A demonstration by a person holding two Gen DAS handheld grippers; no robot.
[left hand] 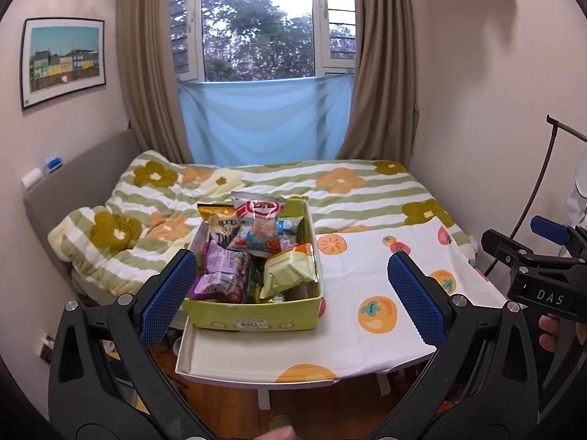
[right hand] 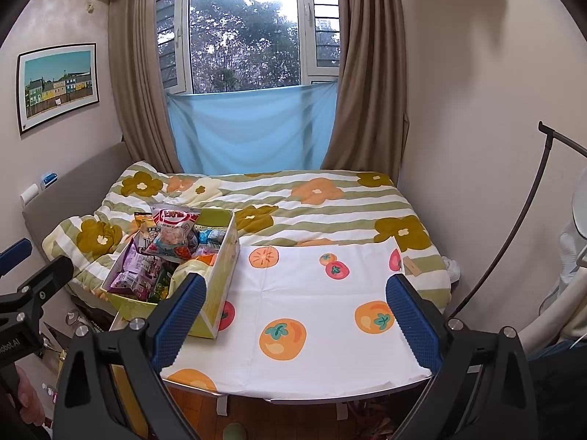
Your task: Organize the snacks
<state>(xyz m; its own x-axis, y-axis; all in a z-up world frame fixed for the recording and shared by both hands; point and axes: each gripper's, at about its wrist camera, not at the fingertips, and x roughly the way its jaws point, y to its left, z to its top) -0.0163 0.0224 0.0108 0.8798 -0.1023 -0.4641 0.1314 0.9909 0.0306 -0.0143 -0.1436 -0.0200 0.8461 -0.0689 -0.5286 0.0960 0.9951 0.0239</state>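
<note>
A green cardboard box [left hand: 256, 317] full of snack packets stands at the left end of a small table [left hand: 367, 330] covered with a white persimmon-print cloth. On top lie a red-and-white bag [left hand: 256, 227], purple packets [left hand: 220, 271] and a pale green packet [left hand: 290, 273]. My left gripper [left hand: 293, 293] is open in front of the box, nothing between its blue pads. My right gripper [right hand: 297, 315] is open over the bare cloth [right hand: 312, 311], right of the box [right hand: 216, 293]. The right gripper also shows at the left wrist view's right edge [left hand: 532, 260].
A bed with a green-striped flower quilt [left hand: 330, 190] lies just behind the table. Walls close in on both sides, with a grey headboard [left hand: 73, 176] at left. A dark curved stand [right hand: 513, 238] rises at right. Wooden floor [left hand: 312, 407] shows below the table's front edge.
</note>
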